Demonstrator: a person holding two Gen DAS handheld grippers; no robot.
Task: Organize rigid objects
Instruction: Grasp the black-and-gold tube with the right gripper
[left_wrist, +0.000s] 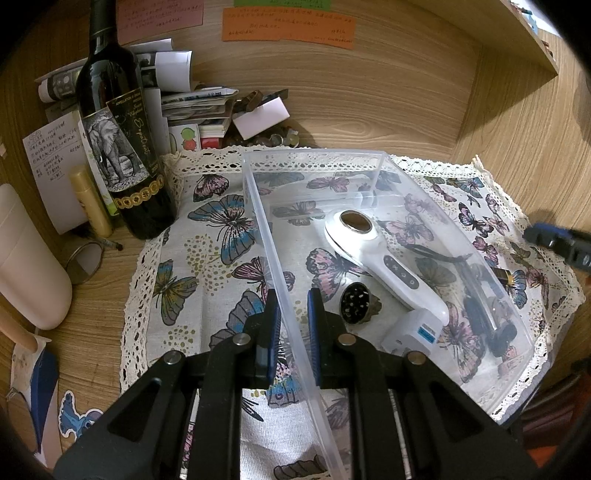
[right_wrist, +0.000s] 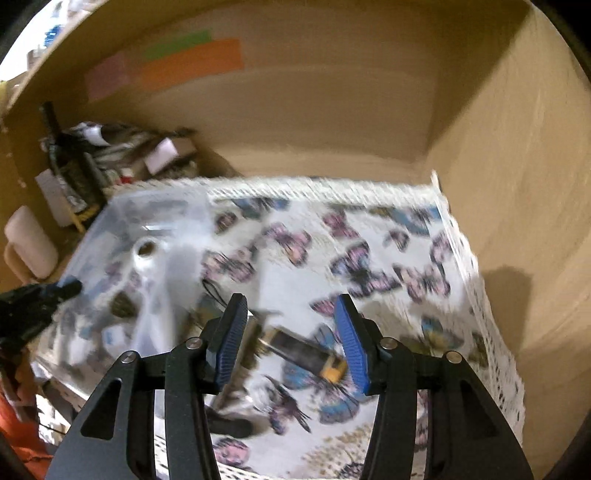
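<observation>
A clear plastic bin (left_wrist: 384, 158) sits on a butterfly cloth (left_wrist: 199, 280). Inside lie a white handheld device (left_wrist: 380, 258), a round black grinder (left_wrist: 356, 302), a small white box (left_wrist: 413, 332) and dark items at the right. My left gripper (left_wrist: 293, 310) is shut on the bin's left wall (left_wrist: 273, 243). My right gripper (right_wrist: 291, 332) is open above a black and yellow cylindrical object (right_wrist: 306, 354) lying on the cloth beside the bin (right_wrist: 155, 218); its tip shows in the left wrist view (left_wrist: 554, 240). The right wrist view is blurred.
A wine bottle (left_wrist: 118, 140), a yellow tube (left_wrist: 90, 203), a cream container (left_wrist: 26, 266) and piled papers (left_wrist: 184, 96) stand left and behind the cloth. Wooden walls (left_wrist: 517, 122) close in the back and right. A black object (right_wrist: 229, 424) lies near the cloth's front.
</observation>
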